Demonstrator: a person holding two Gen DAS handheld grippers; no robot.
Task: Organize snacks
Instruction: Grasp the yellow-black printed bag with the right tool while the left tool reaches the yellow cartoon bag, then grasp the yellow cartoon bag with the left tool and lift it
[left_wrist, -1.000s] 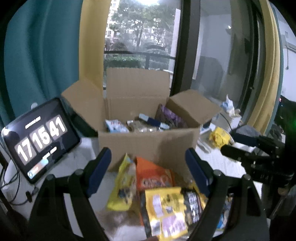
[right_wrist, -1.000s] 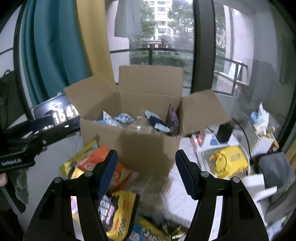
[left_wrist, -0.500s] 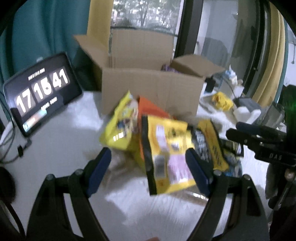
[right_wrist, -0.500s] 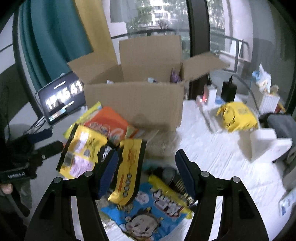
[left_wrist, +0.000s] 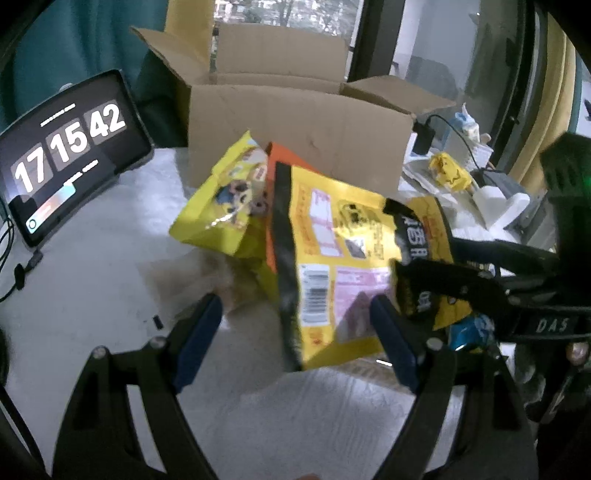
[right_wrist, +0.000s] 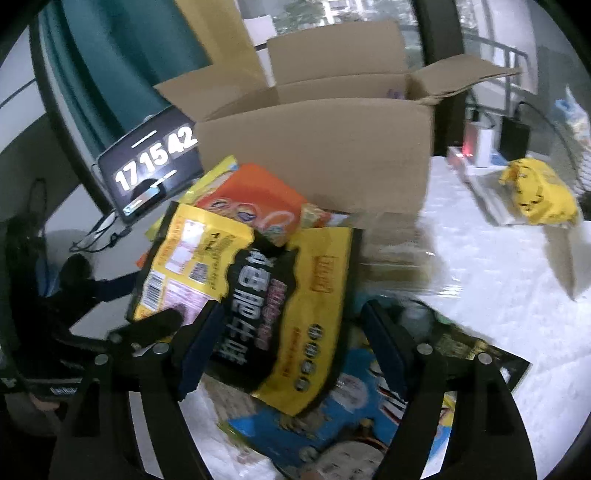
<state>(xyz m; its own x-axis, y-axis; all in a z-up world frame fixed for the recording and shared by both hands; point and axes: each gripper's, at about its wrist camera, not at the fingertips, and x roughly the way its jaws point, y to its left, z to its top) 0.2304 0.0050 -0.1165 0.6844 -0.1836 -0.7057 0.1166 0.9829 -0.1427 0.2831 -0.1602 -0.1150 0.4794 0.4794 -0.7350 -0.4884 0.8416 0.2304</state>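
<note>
1. Presently, the white bench (left_wrist: 92, 280) carries all items; a tablet clock (left_wrist: 66, 155) stands at its left side.
2. The open cardboard box (left_wrist: 295, 129) sits at the back of the bench, flaps spread. The snack pile lies against its front wall.
3. Snack pile: a blue cartoon packet (right_wrist: 332, 417) lies flat at the bottom. A yellow-and-black snack bag (right_wrist: 288, 314) lies over it, long axis running away from the right claw toward the box. A yellow barcode bag (left_wrist: 332, 266) overlaps it on the left, above an orange bag (right_wrist: 255, 199) and a yellow cereal-ring bag (left_wrist: 225, 206).
4. Right claw (right_wrist: 280, 354): jaws wide apart, gripping nothing. The yellow-and-black snack bag lies directly between and just ahead of them.
5. Left claw (left_wrist: 295, 332): jaws apart, empty. The yellow barcode bag's lower edge sits between the tips, long axis pointing boxward.
6. Judgement: each claw is nearer its own bag; closing across the bag's short width appears feasible for either.
</note>
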